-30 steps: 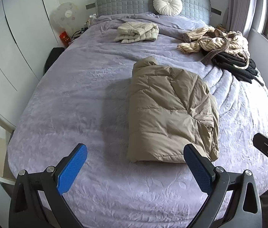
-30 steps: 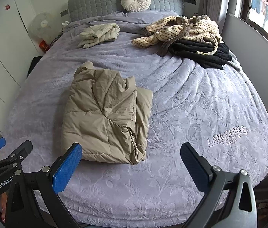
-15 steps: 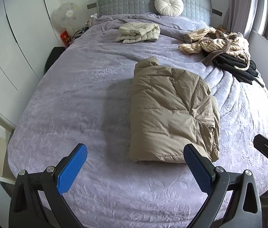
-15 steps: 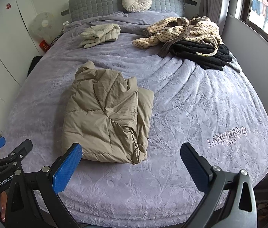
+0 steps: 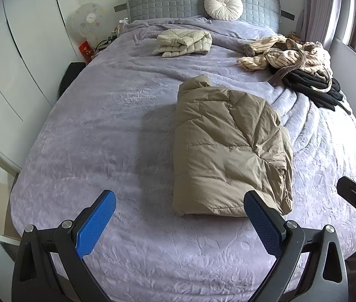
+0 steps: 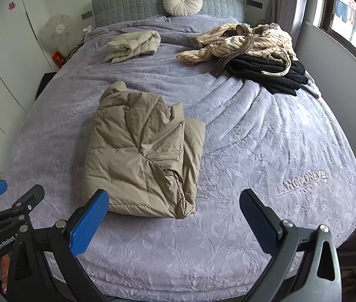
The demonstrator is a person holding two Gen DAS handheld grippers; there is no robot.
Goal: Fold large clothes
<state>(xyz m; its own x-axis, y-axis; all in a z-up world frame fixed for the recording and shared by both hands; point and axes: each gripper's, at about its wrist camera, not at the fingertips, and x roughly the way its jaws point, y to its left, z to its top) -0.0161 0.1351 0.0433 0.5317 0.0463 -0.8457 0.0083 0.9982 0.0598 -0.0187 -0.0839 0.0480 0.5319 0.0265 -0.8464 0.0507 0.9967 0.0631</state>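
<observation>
A tan puffer jacket (image 5: pixel 228 148) lies folded into a rectangle in the middle of the lavender bed (image 5: pixel 97 136); it also shows in the right wrist view (image 6: pixel 140 156). My left gripper (image 5: pixel 179 222) is open and empty, low over the bed's foot, with its right finger just before the jacket's near edge. My right gripper (image 6: pixel 174 220) is open and empty, near the jacket's near right corner. Each gripper shows at the edge of the other's view.
A folded cream puffer jacket (image 5: pixel 184 42) lies near the grey headboard (image 5: pixel 167 5). A striped beige garment (image 6: pixel 246 41) and black clothes (image 6: pixel 266 73) are piled at the far right. A round cushion (image 6: pixel 183 1) leans on the headboard. White wardrobes (image 5: pixel 14 58) stand left, a window ledge (image 6: pixel 334 58) right.
Both grippers have drifted slightly; the bed and the tan jacket sit a little lower and nearer in both views. Nothing was gripped or released.
</observation>
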